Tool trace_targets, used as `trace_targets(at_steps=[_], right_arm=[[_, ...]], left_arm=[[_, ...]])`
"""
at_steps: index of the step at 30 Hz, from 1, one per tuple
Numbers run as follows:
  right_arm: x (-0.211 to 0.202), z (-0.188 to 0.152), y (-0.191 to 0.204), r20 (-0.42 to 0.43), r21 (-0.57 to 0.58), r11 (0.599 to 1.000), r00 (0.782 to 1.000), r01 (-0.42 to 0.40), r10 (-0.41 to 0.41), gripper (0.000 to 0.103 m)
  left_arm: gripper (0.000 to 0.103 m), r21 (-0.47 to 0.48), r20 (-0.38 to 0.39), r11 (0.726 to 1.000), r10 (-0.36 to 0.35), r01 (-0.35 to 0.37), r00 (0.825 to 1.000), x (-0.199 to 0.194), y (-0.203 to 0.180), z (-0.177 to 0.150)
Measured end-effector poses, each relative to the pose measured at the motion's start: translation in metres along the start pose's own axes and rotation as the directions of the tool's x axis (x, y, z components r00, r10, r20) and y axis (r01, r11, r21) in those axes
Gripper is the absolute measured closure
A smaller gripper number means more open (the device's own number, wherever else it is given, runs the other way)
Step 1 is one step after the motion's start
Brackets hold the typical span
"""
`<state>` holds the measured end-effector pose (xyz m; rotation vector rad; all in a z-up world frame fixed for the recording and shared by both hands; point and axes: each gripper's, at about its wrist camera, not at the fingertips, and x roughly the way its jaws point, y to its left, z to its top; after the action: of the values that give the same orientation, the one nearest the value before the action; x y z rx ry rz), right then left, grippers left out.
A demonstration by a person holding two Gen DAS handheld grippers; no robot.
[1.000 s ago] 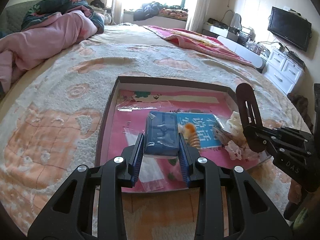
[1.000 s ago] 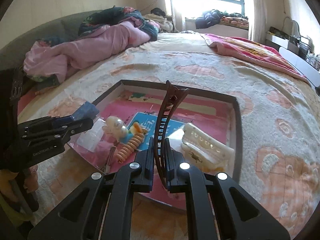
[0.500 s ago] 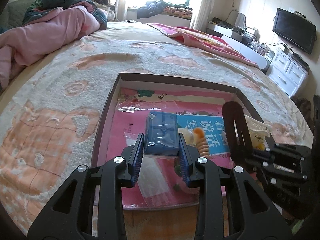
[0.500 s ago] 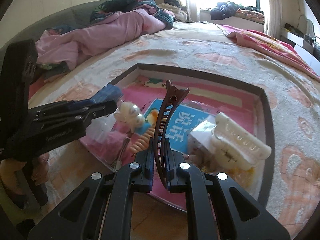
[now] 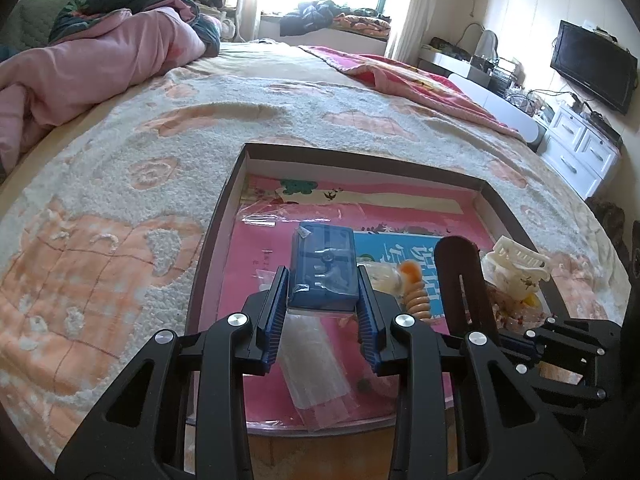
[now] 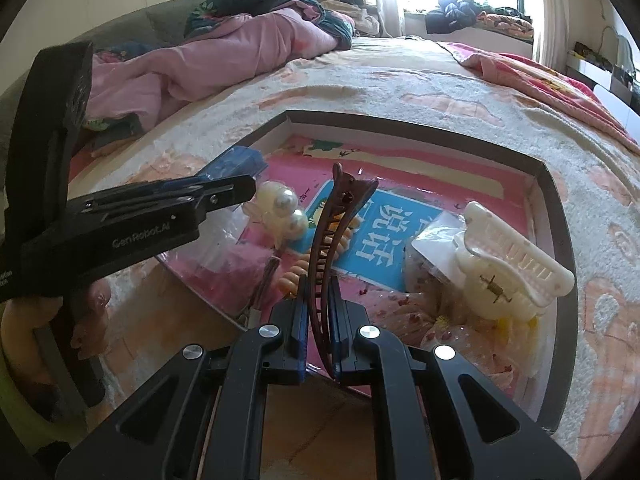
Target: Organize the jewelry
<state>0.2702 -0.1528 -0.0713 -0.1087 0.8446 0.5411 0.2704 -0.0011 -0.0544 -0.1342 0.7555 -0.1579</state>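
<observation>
Right tongs have descended closer to the tray, clamped tight on the brown hair clip. Left tongs grip the blue box above the tray. Lower the clip onto bare tray floor, clear of the white claw clip.

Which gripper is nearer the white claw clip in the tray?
Right. The right gripper, shut on a brown hair clip, sits just beside the white claw clip; the left gripper, holding a blue box, is farther across the tray.
</observation>
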Motion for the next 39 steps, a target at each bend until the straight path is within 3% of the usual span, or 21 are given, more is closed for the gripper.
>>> trace_targets(at_steps=[10, 16, 18, 31, 39], right_arm=[[0.0, 0.0, -0.002, -0.003, 0.012, 1.0, 1.0, 0.009, -0.009, 0.092], [-0.003, -0.001, -0.006, 0.003, 0.029, 0.999, 1.0, 0.016, -0.016, 0.079], [-0.007, -0.001, -0.006, 0.011, 0.031, 0.999, 1.0, 0.02, -0.02, 0.071], [-0.042, -0.007, 0.0, 0.102, 0.008, 0.996, 0.991, 0.085, -0.086, 0.051], [-0.072, -0.015, -0.001, 0.177, 0.029, 0.989, 0.973, 0.145, -0.148, 0.026]], left_arm=[[0.078, -0.023, -0.004, 1.0, 0.0, 0.0, 1.0, -0.002, 0.007, -0.002], [0.075, -0.022, -0.007, 1.0, 0.0, -0.001, 1.0, -0.004, 0.007, -0.004], [0.069, -0.028, -0.006, 1.0, 0.001, -0.001, 1.0, -0.004, 0.007, -0.004], [0.038, -0.041, 0.048, 0.999, 0.014, -0.012, 0.999, -0.037, 0.009, -0.008], [0.019, -0.028, 0.075, 1.0, 0.012, -0.01, 0.997, -0.062, 0.002, -0.016]])
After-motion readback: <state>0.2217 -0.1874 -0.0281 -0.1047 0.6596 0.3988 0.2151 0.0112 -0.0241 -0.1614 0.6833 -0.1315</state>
